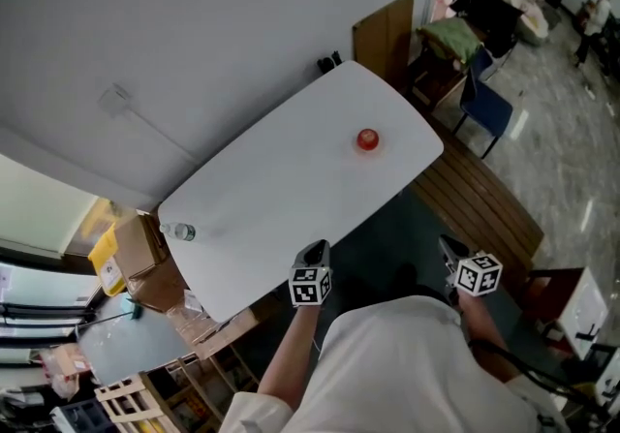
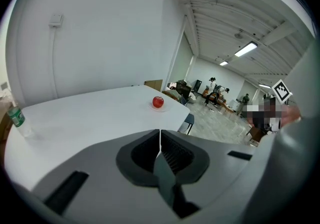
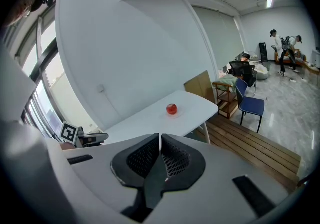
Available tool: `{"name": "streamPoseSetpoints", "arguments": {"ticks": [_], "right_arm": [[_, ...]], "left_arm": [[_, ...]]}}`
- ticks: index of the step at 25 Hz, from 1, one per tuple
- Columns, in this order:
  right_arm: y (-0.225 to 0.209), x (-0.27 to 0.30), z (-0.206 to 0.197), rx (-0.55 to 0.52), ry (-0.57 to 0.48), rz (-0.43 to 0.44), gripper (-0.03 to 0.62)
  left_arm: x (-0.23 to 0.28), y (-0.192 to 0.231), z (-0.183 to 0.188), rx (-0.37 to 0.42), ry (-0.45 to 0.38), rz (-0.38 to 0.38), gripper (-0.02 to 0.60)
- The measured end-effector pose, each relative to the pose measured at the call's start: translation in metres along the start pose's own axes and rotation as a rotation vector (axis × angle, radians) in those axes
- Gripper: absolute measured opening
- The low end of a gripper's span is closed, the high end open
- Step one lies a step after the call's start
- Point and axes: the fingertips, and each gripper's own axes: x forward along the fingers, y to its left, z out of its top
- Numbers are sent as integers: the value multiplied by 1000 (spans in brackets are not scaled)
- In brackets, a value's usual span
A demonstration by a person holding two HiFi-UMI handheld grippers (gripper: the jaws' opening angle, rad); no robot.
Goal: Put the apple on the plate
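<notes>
At far surface (image 1: 281, 199) end, apple (image 1: 367, 139) on plate (image 2: 151, 107): prob. firm, smooth, light, grip at equator; L gripper (image 2: 160, 138), R gripper (image 3: 160, 140) fingers clenched, empty.

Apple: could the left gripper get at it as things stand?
Probably, after a reach: bare table lies between the left gripper and the apple, nothing in the way. But its jaws are shut and it hangs near the table's edge.
</notes>
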Motion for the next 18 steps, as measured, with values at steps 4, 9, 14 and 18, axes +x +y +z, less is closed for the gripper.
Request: {"name": "streamPoseSetpoints", "arguments": {"ticks": [4, 9, 14, 18], "right_arm": [[-6, 2, 6, -3, -1, 22, 38], [-14, 4, 16, -47, 7, 68, 37], [-23, 6, 17, -80, 22, 99, 37], [-29, 4, 26, -108, 15, 109, 35]], "left_arm": [[-3, -12, 2, -27, -16, 16, 5], [-4, -29, 1, -23, -15, 35, 2], [-6, -41, -2, -59, -21, 35, 2], [-4, -51, 1, -74, -27, 27, 2]]}}
